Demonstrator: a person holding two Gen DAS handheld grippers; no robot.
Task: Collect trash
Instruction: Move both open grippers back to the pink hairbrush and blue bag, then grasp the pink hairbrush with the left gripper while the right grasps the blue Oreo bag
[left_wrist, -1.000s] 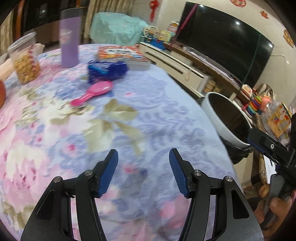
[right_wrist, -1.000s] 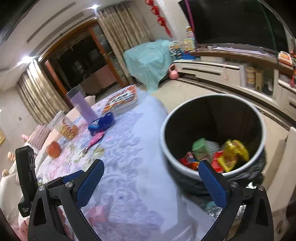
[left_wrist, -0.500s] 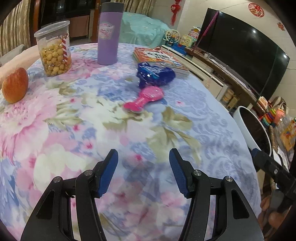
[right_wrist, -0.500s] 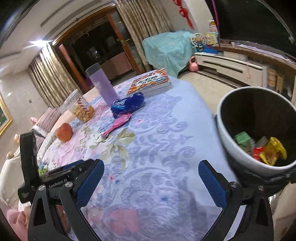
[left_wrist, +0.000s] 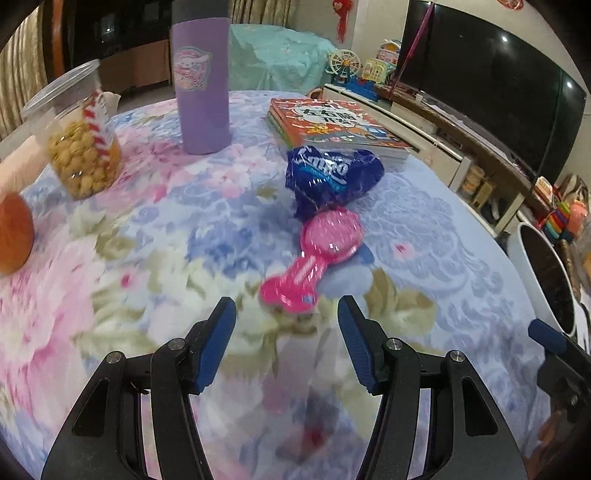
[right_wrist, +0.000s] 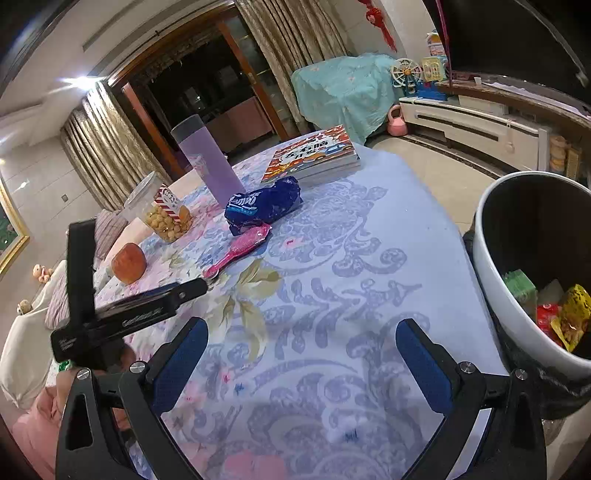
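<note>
1. A round table (left_wrist: 424, 229) under a flowered blue-and-pink cloth carries everything; on its far side a tall purple tumbler (left_wrist: 201, 85) stands upright, with a clear tub of yellow snack balls (left_wrist: 79, 144) to its left.
2. An orange fruit (right_wrist: 128, 263) sits near the table's left edge, well apart from the tumbler.
3. A stack of picture books (left_wrist: 332, 125) lies flat on the far right of the table, just behind the blue snack wrapper (left_wrist: 330, 177).
4. That crumpled wrapper is the piece of trash on the cloth, and it touches the head of a pink hairbrush (left_wrist: 317, 254) that lies in front of it, handle toward the near side.
5. So the brush sits between the left gripper (left_wrist: 283, 321) and the wrapper.
6. The left gripper hovers low over the cloth, jaws spread wide and holding nothing, with the brush handle just ahead of its tips.
7. The right gripper (right_wrist: 301, 354) hangs above bare cloth nearer the table's edge, its jaws also wide apart and empty.
8. Off the table's right side stands a white trash bin (right_wrist: 495, 280) with a dark liner; inside lie a green packet, a red one and a yellow one.
9. In the right wrist view the left tool's black body (right_wrist: 122, 314) reaches in from the left, toward the brush handle.
</note>
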